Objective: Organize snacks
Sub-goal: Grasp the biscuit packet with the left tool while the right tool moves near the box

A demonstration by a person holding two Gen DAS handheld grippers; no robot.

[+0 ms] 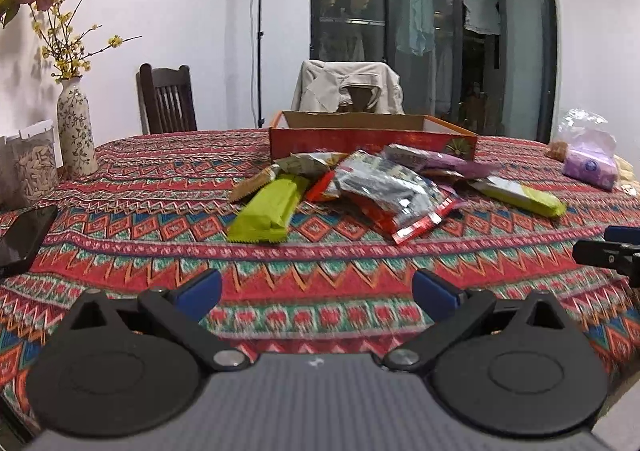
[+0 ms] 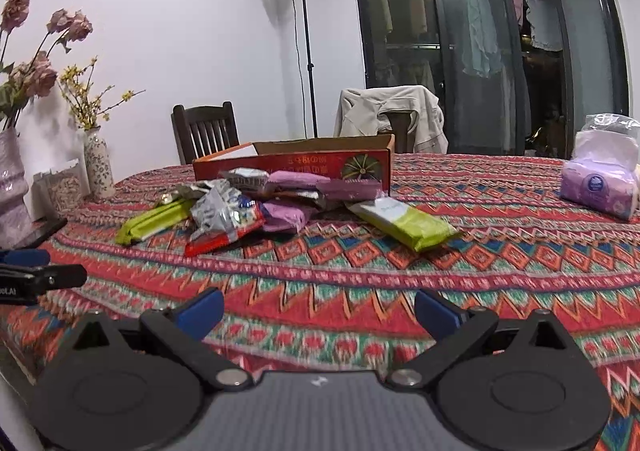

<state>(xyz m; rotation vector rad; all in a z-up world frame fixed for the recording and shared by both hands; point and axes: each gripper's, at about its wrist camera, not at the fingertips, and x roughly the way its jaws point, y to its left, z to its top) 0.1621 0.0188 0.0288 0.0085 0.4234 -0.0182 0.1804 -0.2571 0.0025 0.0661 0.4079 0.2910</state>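
Snack packets heaped on table before box; tissues right

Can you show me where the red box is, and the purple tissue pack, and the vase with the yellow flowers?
red box (image 2: 296, 165): right wrist view, on its front wall.
purple tissue pack (image 2: 596, 187): right wrist view, on its front face.
vase (image 1: 75, 131): left wrist view, on its patterned body.

Dim indoor light, ceiling-lamp glare, fisheye bending, blurred foreground
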